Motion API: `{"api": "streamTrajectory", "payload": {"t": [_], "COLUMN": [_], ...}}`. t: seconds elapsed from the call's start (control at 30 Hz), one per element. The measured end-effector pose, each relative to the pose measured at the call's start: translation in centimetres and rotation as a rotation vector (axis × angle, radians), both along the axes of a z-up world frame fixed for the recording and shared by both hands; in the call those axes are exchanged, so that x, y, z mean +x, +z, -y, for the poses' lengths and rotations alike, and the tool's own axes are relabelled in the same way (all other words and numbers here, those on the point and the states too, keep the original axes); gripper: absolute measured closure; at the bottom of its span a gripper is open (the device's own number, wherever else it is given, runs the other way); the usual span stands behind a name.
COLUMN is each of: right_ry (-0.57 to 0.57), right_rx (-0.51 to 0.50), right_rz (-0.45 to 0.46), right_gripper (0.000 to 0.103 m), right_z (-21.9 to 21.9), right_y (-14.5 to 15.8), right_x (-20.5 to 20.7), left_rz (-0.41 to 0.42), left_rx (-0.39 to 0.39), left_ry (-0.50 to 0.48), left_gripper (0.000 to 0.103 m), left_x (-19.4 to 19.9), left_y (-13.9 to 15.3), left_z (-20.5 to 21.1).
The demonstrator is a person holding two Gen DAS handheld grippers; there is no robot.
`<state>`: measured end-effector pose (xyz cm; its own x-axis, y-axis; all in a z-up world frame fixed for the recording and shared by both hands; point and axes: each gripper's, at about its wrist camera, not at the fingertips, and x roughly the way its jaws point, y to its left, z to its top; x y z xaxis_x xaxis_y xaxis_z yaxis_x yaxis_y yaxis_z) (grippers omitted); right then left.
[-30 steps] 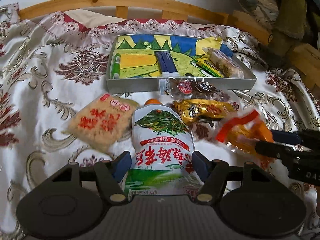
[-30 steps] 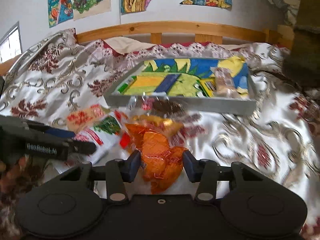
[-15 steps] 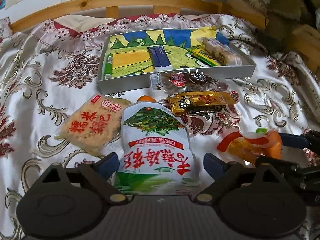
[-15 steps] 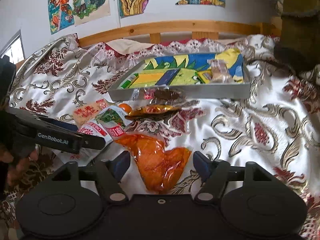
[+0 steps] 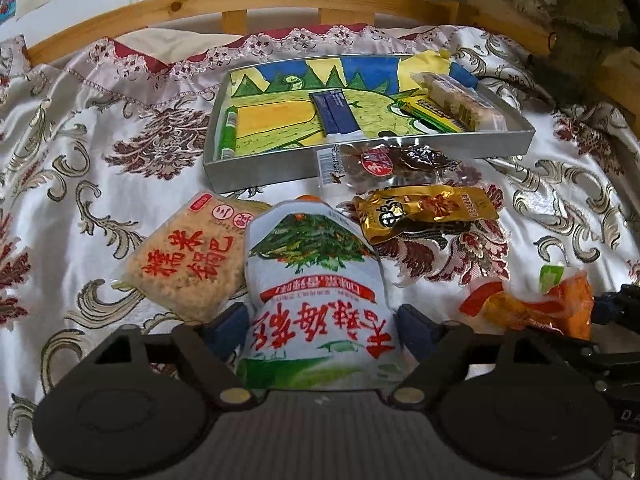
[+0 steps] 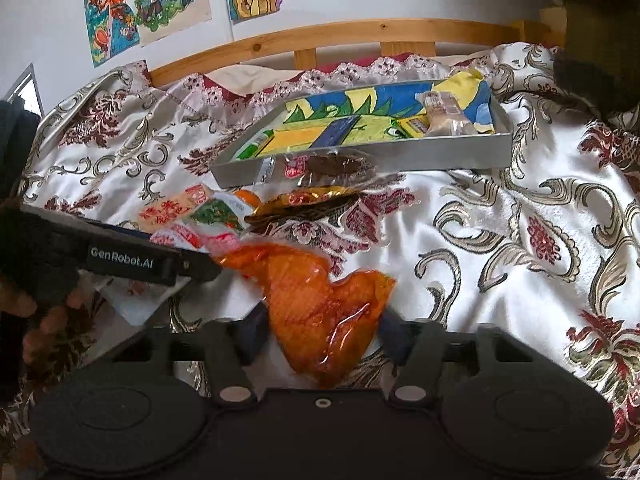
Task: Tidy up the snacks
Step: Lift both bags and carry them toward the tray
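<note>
**Between both sets of fingers: a snack pouch each**

Between your left gripper's [image 5: 322, 326] blue pads lies the white-and-green pouch [image 5: 316, 292], the fingers pressed against its sides. Your right gripper [image 6: 322, 328] is likewise closed on the orange packet [image 6: 324, 312]. Just left of the white pouch lies the rice-cracker pack [image 5: 186, 258]; beyond it, a gold packet [image 5: 424, 212] and a dark clear-wrapped snack [image 5: 396, 162] lean toward the grey tray [image 5: 260, 170]. That tray on the patterned bedspread [image 5: 80, 160] holds a green tube [image 5: 229, 132], a navy sachet [image 5: 334, 114] and a wrapped bar [image 5: 460, 100].
</note>
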<state>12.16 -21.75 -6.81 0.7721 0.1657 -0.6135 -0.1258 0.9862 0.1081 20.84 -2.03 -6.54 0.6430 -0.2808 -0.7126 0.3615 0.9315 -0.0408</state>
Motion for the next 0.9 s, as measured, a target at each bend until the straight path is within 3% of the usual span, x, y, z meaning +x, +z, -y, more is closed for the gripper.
{"api": "streamTrajectory", "payload": {"t": [0.17, 0.3, 0.67, 0.9], "right_ry": [0.001, 0.011, -0.004, -0.014], "right_rx": [-0.018, -0.034, -0.068, -0.094], "right_rz": [0.004, 0.008, 0.057, 0.146], "right_gripper": [0.050, 0.051, 0.051, 0.051], "right_z": [-0.4, -0.9, -1.4, -1.1], "right_y": [0.2, 0.7, 3.1, 5.2], "right_x": [-0.4, -1.1, -3.6, -5.1], "left_rz": [-0.007, -0.026, -0.040, 0.051], "left_rx": [0.009, -0.019, -0.094, -0.111], "left_ry": [0.036, 0.069, 0.082, 0.042], "left_gripper": [0.039, 0.046, 0.048, 0.048], "left_x": [-0.4, -1.4, -5.8, -7.3], "left_y": [0.6, 1.3, 3.5, 5.9], "left_z": [-0.2, -1.0, -1.6, -0.5]}}
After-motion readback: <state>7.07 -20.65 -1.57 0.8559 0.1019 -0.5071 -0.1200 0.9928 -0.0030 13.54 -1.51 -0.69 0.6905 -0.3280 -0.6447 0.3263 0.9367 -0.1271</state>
